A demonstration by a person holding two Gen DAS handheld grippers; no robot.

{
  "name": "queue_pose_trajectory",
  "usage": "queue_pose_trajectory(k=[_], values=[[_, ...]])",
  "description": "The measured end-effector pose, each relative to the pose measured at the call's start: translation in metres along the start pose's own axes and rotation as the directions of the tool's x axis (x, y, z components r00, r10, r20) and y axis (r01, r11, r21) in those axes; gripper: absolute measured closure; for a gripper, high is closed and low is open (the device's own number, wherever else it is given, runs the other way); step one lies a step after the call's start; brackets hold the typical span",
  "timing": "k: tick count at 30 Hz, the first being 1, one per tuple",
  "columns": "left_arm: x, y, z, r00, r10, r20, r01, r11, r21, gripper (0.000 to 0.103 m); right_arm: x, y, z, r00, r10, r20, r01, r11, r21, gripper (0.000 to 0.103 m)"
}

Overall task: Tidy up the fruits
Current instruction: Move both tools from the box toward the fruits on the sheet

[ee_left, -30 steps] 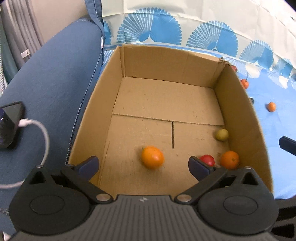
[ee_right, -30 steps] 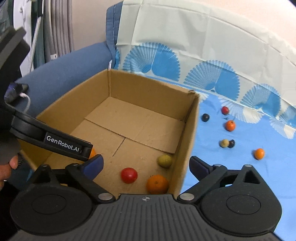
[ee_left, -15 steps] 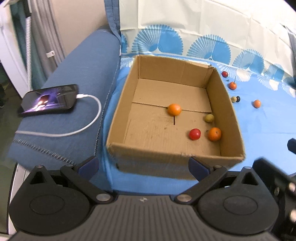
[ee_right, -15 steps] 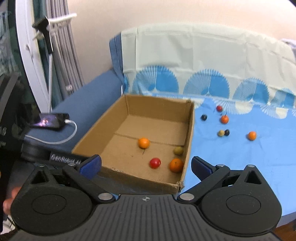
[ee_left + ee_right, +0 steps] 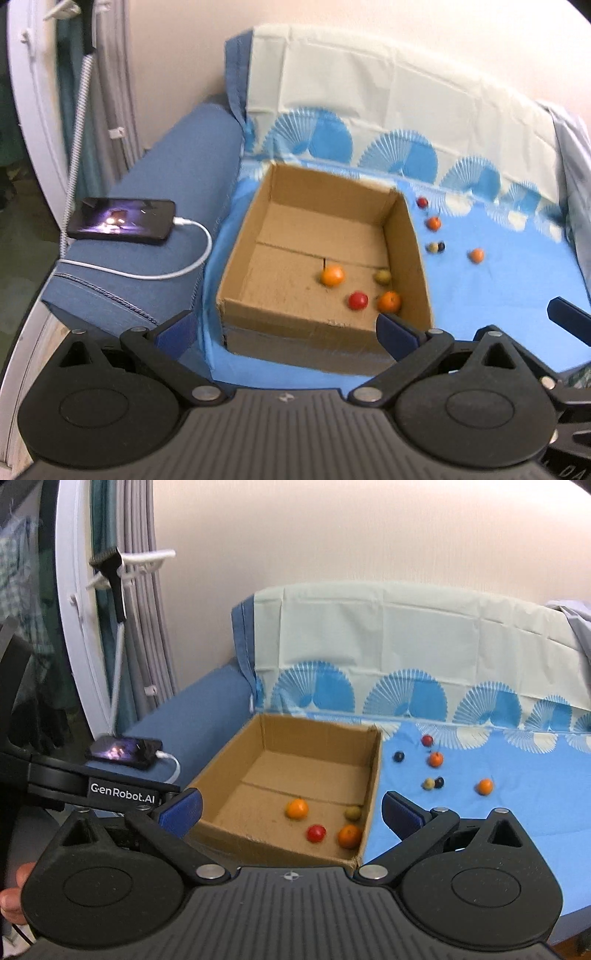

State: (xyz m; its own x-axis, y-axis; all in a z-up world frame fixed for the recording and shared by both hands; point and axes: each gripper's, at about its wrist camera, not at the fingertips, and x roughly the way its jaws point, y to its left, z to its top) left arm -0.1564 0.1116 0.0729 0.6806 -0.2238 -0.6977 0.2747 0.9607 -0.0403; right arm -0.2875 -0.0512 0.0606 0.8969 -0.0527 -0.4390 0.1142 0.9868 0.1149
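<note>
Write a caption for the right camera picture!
Four fruits sit in the cardboard box; six more wait on the blue cloth.

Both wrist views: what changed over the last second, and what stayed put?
Both grippers pulled back and up from the cardboard box, left gripper and right gripper open and empty throughout. The loose orange rolled from near the front toward the middle of the box floor. The red fruit, the other orange, the greenish fruit and the fruits on the blue cloth stayed.
</note>
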Motion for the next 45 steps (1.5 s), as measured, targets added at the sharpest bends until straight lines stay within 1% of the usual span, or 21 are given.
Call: queue_pose_trajectory(k=[2,3,7,11,13,16,22,25,29,33,36,39,41,43,45], values=[[-0.012,0.001,0.002,1.000,0.002,0.018,-0.002,1.000,0.012,0.000,-0.004,-0.001,0.004,1.000,-0.007,0.006,0.007,0.999,0.035,0.001],[-0.018,0.002,0.002,0.999,0.014,0.033,-0.014,1.000,0.011,0.000,-0.006,0.000,0.006,1.000,-0.003,0.003,0.003,0.999,0.049,0.001],[-0.036,0.000,0.002,0.998,0.041,0.056,-0.042,0.999,0.018,0.000,-0.028,-0.002,0.002,0.998,0.015,0.068,-0.019,0.998,0.064,0.001],[-0.055,-0.005,-0.006,0.996,0.028,0.090,-0.028,1.000,-0.003,0.000,-0.039,-0.008,-0.003,0.998,0.024,0.064,-0.028,0.997,0.072,0.001],[-0.059,-0.008,-0.011,0.996,0.013,0.086,-0.014,1.000,0.004,0.000,-0.044,-0.010,-0.003,0.997,0.022,0.076,-0.028,0.996,0.081,0.001],[-0.063,-0.012,-0.015,0.996,0.015,0.086,-0.019,0.999,0.043,0.000,-0.048,-0.006,-0.005,0.996,0.021,0.091,-0.028,0.996,0.084,0.001],[-0.067,-0.010,-0.017,0.995,-0.002,0.098,0.000,1.000,0.025,0.000,-0.059,0.000,-0.008,0.994,0.012,0.112,-0.019,0.998,0.061,0.001],[-0.066,-0.015,-0.016,0.995,-0.007,0.100,0.004,0.999,0.036,0.000,-0.060,-0.004,-0.008,0.994,0.003,0.113,-0.009,0.999,0.052,0.001],[-0.054,-0.026,-0.012,0.997,-0.006,0.072,0.002,0.999,0.053,0.000,-0.051,-0.016,-0.010,0.995,-0.006,0.096,-0.002,0.997,0.079,0.000],[-0.033,-0.041,-0.006,1.000,0.007,0.025,-0.009,0.996,0.093,0.000,-0.034,-0.039,-0.012,0.997,-0.024,0.072,0.014,0.991,0.137,0.001],[-0.012,-0.056,0.002,1.000,0.007,-0.011,-0.006,0.994,0.113,0.000,-0.020,-0.059,-0.013,0.997,-0.051,0.056,0.041,0.985,0.165,0.001],[0.014,-0.078,0.014,0.999,-0.007,-0.043,0.013,0.991,0.130,0.000,-0.008,-0.086,-0.013,0.993,-0.105,0.049,0.094,0.978,0.185,0.001],[0.031,-0.098,0.023,0.998,-0.022,-0.053,0.029,0.989,0.148,0.000,-0.003,-0.108,-0.012,0.986,-0.157,0.050,0.144,0.970,0.198,0.001],[0.050,-0.121,0.033,0.997,-0.044,-0.061,0.054,0.984,0.168,0.000,0.005,-0.132,-0.011,0.977,-0.208,0.046,0.194,0.959,0.206,0.001],[0.071,-0.149,0.044,0.995,-0.079,-0.065,0.090,0.979,0.185,0.000,0.013,-0.160,-0.011,0.963,-0.268,0.040,0.254,0.942,0.218,0.001]])
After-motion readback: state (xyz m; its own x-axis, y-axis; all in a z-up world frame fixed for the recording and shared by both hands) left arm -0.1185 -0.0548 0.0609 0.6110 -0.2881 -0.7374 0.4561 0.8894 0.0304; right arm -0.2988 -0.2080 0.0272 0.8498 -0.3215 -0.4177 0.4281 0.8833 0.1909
